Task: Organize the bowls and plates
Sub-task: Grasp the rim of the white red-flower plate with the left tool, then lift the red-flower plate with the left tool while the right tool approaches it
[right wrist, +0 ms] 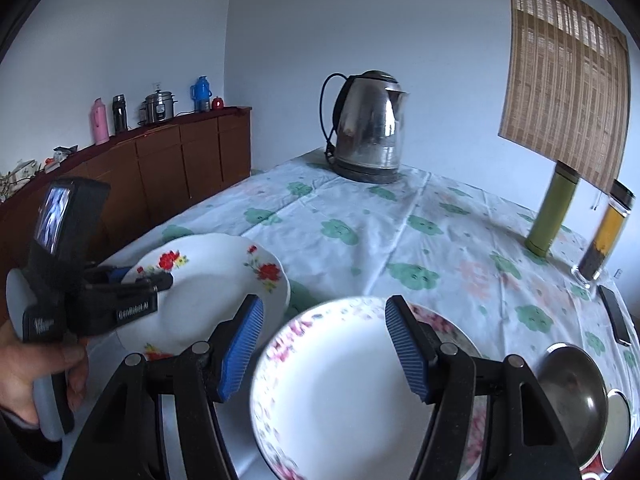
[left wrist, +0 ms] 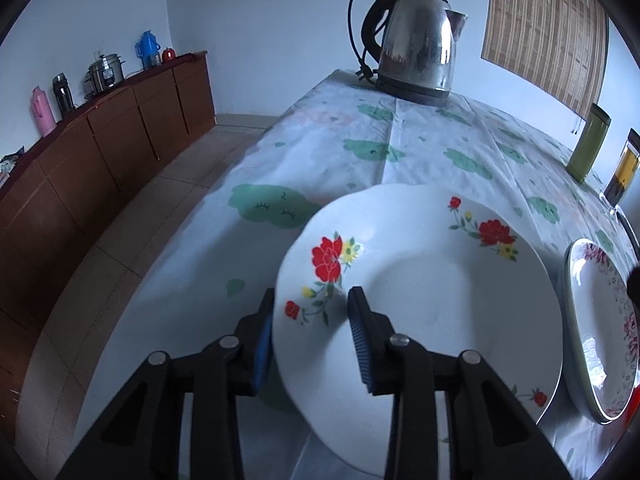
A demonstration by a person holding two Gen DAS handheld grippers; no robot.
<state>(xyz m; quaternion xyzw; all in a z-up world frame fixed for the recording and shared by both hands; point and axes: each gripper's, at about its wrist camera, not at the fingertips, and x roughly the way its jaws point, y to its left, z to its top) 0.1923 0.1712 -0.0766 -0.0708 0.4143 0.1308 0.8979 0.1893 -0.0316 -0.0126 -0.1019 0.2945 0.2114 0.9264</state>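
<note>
While looking along the left tongs (left wrist: 312,296), find them clamped on the rim of the red-flower plate (left wrist: 424,280), one blue pad under the rim and the other pressed on its upper face. Holds that plate tilted over the bench (left wrist: 336,148), near the bench's left edge; cannot tell whether its far rim touches the patterned cloth. Seen from the right wrist, same plate (right wrist: 208,292) at left, gripped by the left tongs (right wrist: 160,280), with the left hand (right wrist: 36,364) wrapped round the handle.

Right tongs (right wrist: 325,306) spread wide, gripping nothing, pads either side of the pink-flower plate (right wrist: 340,384). Sits just right of the red-flower plate, on top of another floral dish (right wrist: 448,320) peeking out beneath its right side. Blurred at the rim, so contact with the pads not clear.

Beyond: steel kettle (right wrist: 370,124) at the far end of the bench, green flask (right wrist: 554,212) and jar (right wrist: 608,236) at the right edge, phone (right wrist: 616,316) nearby, steel bowl (right wrist: 572,396) just right of the pink-flower plate.
</note>
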